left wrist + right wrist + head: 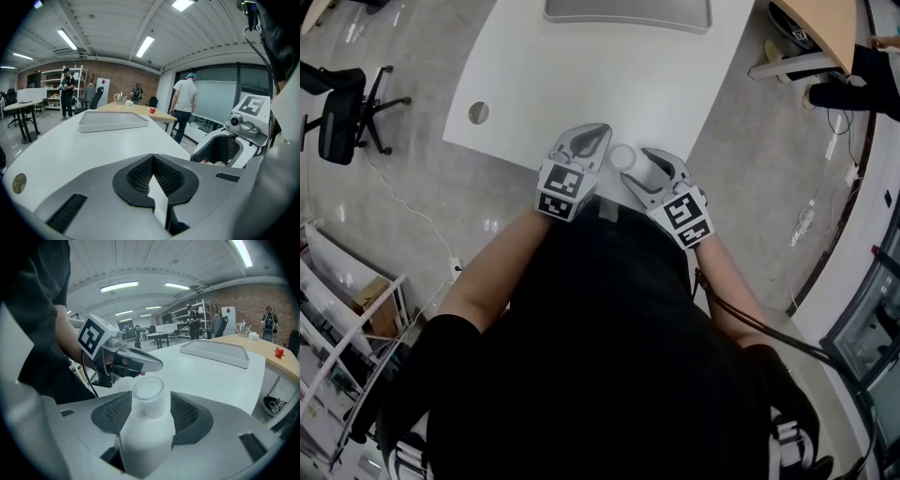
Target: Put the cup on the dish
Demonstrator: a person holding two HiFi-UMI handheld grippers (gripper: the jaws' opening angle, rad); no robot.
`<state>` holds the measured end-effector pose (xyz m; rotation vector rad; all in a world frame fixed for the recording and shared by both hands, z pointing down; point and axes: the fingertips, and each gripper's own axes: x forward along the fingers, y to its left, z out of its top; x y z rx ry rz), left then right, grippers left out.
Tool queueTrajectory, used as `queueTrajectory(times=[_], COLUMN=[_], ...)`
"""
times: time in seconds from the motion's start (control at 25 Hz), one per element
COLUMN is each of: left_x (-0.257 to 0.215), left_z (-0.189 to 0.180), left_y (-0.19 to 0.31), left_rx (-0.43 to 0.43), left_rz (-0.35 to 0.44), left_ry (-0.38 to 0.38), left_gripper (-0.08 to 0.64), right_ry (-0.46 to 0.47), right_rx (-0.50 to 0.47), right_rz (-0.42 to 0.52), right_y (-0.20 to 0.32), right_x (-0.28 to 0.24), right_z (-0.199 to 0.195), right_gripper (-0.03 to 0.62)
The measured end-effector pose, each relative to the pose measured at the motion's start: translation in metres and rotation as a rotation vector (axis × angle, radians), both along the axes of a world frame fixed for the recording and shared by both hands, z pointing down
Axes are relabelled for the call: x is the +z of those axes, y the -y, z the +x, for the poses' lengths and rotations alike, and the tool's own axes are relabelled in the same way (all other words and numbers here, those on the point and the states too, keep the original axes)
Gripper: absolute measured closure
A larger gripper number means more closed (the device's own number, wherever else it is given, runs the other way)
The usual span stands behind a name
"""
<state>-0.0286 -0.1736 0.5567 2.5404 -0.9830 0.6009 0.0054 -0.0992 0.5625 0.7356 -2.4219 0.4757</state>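
A small white cup (622, 157) stands upright near the front edge of the white table (581, 66). In the right gripper view the cup (148, 397) sits between the pads of my right gripper (148, 411), whose jaws stand open with a gap on each side of it. My right gripper (639, 161) lies just right of the cup. My left gripper (594, 133) rests to the cup's left, its jaws (152, 164) shut and empty. The grey dish, a shallow tray (628, 14), lies at the table's far side, also visible ahead (215, 352) (112, 121).
A round cable hole (478, 112) marks the table's left part. An office chair (342, 122) stands on the floor to the left, shelving (337, 319) lower left. People stand in the background near a wooden table (276, 357).
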Motion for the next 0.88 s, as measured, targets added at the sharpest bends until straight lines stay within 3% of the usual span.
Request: queueTrajectory(times=[0.2, 0.88], left_x=[0.007, 0.033], left_z=[-0.005, -0.014], left_y=[-0.009, -0.009], left_rx=[-0.011, -0.035], left_rz=[-0.017, -0.063], left_ry=[0.008, 0.029], left_gripper=[0.563, 0.563], right_ry=[-0.037, -0.035], right_rx=[-0.036, -0.02], right_rz=[0.002, 0.029], right_y=[-0.002, 0.02], right_x=[0.019, 0.055], right_z=[-0.011, -0.039], right_gripper=[0.364, 0.359])
